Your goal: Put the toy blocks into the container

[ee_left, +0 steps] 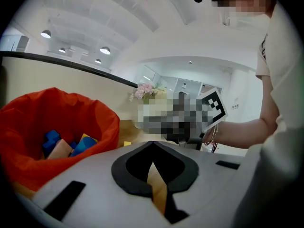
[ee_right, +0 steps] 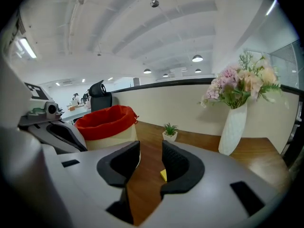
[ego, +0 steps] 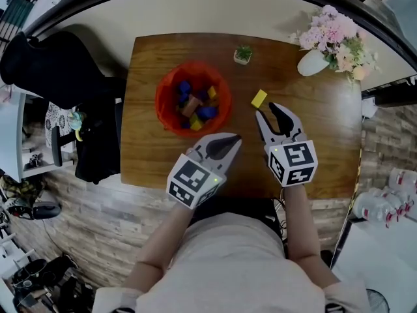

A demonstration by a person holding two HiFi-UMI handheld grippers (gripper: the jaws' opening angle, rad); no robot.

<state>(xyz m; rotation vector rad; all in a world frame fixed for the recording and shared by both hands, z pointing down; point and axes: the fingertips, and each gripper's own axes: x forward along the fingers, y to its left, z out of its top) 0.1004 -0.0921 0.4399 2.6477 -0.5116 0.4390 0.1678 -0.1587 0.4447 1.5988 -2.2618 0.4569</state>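
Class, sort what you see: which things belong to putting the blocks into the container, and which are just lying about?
Job: container, blocks inside it, yellow block, left gripper, right gripper.
Lying about: plant, vase, flowers, chair.

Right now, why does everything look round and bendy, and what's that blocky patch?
Head view: a wide lens bends straight edges. Left gripper view: dark round border, and blocky patches added afterwards to hide faces. Right gripper view: same bending, the ceiling lines curve.

L gripper jaws shut, empty; R gripper jaws apart, empty.
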